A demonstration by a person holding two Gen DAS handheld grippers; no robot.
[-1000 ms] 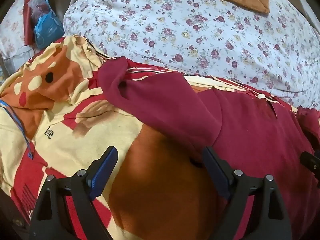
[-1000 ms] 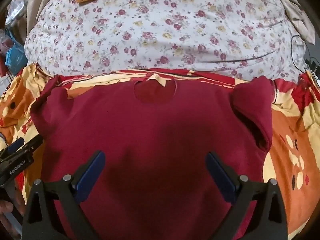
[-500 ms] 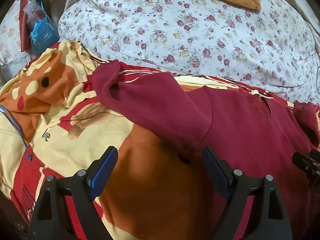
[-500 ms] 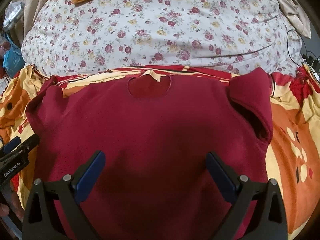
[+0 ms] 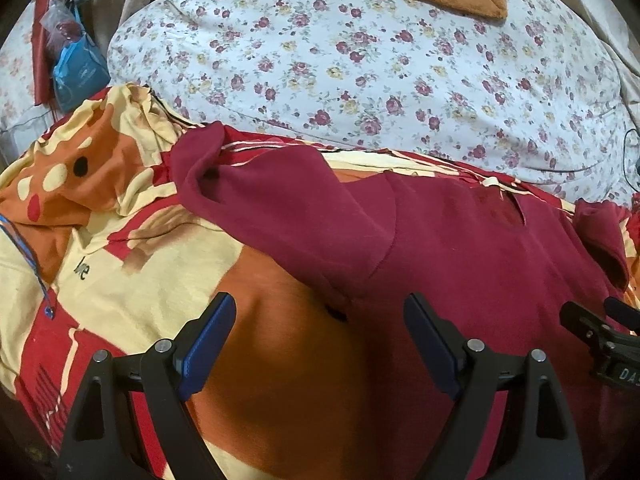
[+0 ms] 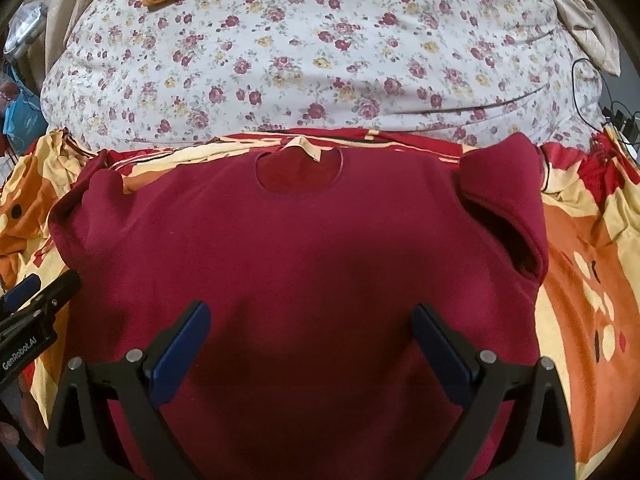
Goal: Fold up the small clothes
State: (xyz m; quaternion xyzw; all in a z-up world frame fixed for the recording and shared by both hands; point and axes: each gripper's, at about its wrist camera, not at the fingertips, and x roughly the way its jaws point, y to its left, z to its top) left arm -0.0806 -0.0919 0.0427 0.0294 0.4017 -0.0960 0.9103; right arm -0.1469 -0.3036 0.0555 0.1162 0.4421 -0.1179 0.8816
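- We see the maroon shirt [image 6: 304,248] lying flat, neckline away from us, on the patterned bedsheet [image 5: 132,280] in front of a floral quilt [image 6: 320,60].
- Our left hand-held gripper [image 5: 320,340] hovers with fingers spread wide by the shirt's left sleeve [image 5: 280,208], gripping nothing.
- Our right hand-held gripper [image 6: 310,348] is likewise spread, empty, above the shirt's lower middle.

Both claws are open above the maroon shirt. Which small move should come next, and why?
Probably lower the left claw onto the left sleeve and pinch it, to fold it inward. The maroon T-shirt lies flat on the patterned blanket, neckline away, both sleeves spread out. The right claw hovers open over the shirt's body, holding nothing.
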